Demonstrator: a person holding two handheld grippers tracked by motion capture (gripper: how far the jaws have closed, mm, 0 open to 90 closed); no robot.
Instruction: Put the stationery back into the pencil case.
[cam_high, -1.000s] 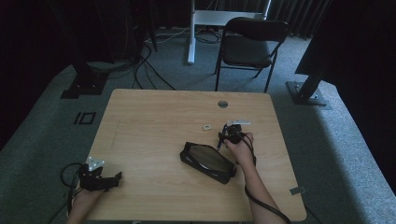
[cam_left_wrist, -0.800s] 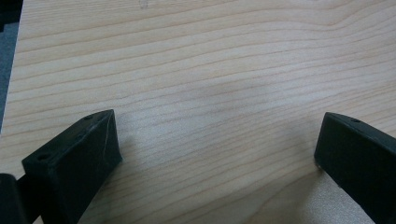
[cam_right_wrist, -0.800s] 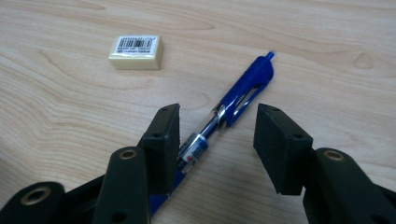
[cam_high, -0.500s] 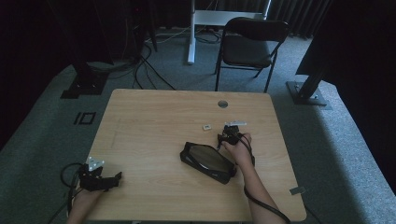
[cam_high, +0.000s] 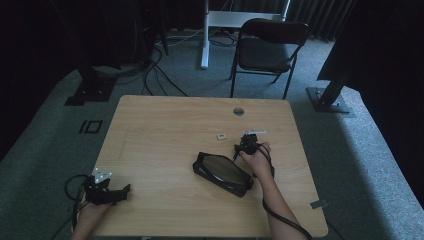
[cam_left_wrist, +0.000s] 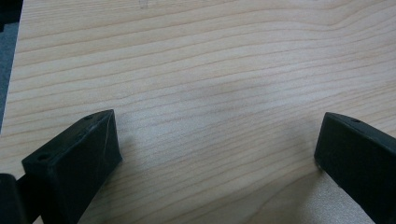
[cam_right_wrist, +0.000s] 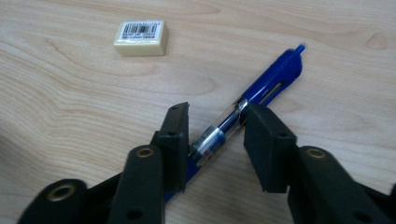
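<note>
A blue pen (cam_right_wrist: 261, 93) with a clear barrel lies slantwise on the wooden table (cam_high: 165, 130). My right gripper (cam_right_wrist: 215, 130) straddles the clear barrel, its jaws pressed against it from both sides. In the high view the right gripper (cam_high: 246, 145) sits right of centre, just beyond the far end of a black flat case (cam_high: 222, 172). A small cream eraser (cam_right_wrist: 141, 37) with a barcode label lies a little to the gripper's left, the eraser (cam_high: 221, 136) apart from the pen. My left gripper (cam_high: 125, 189) rests at the front left corner, jaws wide apart over bare wood (cam_left_wrist: 217, 140).
A round cable hole (cam_high: 238, 111) is set in the table's far edge. Behind the table stand a black chair (cam_high: 270, 45) and a white desk leg (cam_high: 204, 35). Cables run over the grey carpet at the back left.
The right hand has shifted only slightly over the pen. The left gripper has stayed where it was.
</note>
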